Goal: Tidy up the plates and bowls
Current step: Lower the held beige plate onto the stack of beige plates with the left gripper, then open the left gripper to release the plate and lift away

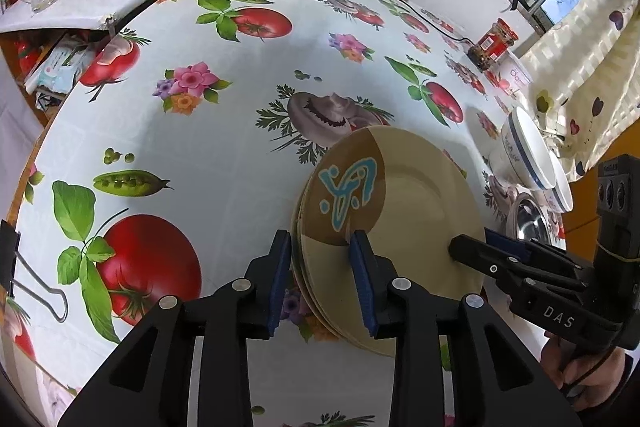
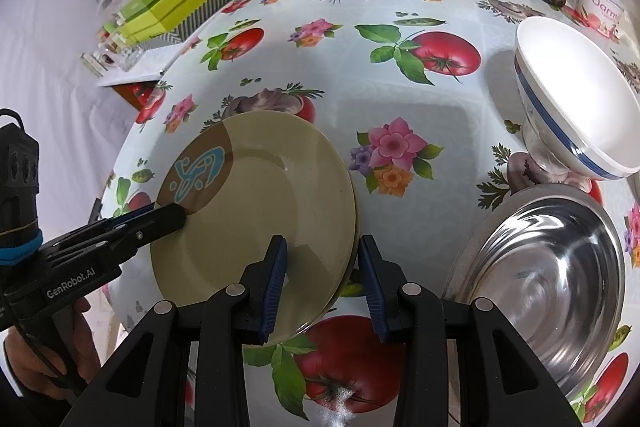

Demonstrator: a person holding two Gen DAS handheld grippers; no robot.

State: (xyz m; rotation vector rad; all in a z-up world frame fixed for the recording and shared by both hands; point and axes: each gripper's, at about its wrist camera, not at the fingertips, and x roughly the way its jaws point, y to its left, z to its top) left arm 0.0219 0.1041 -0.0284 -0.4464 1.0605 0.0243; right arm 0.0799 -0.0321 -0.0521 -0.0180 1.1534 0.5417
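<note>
both grippers' fingers (image 1: 320, 283) (image 2: 322, 279) straddle opposite rims of the plate stack (image 1: 420, 211), loosened, not pinching; bare tablecloth (image 1: 224, 131) beyond.

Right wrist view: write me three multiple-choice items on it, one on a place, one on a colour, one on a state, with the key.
1. Where is the steel bowl relative to the plate stack?
A) on top of it
B) to its right, apart from it
C) to its left

2. What colour is the mark on the brown patch of the top plate?
A) red
B) black
C) turquoise

3. How does the right gripper stand?
A) jaws apart, astride the stack's rim
B) shut tight on nothing
C) lifted well clear of the stack

Key: B, the bowl lies right of the stack; C, the squiggle is turquoise; A, the rim sits between jaws that show a gap.
</note>
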